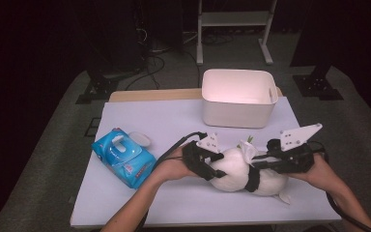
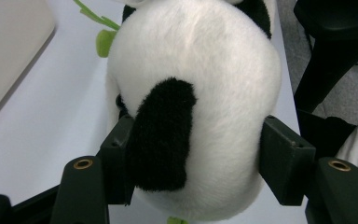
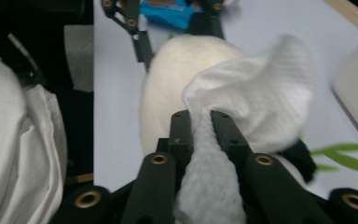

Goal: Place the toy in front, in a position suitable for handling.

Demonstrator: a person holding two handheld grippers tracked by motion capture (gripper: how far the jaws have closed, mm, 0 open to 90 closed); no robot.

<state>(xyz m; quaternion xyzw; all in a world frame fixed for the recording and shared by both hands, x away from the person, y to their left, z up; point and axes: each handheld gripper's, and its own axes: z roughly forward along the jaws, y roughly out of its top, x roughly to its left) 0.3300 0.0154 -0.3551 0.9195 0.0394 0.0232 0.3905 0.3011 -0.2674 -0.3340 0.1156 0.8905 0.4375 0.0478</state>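
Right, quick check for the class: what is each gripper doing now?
Left gripper: closed on the toy panda.
Right gripper: closed on a white wipe.

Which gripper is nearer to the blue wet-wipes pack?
Left. The left gripper grips the panda plush beside the wipes pack; the right gripper holds a wipe farther off.

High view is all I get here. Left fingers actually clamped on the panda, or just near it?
Observer: Clamped. The left gripper has a finger pressed into each side of the plush panda.
Operator: And the right one?
Observer: The right gripper pinches a white wipe over the panda.
Operator: What are the green bits?
Observer: Bamboo leaves lying beside the toy.
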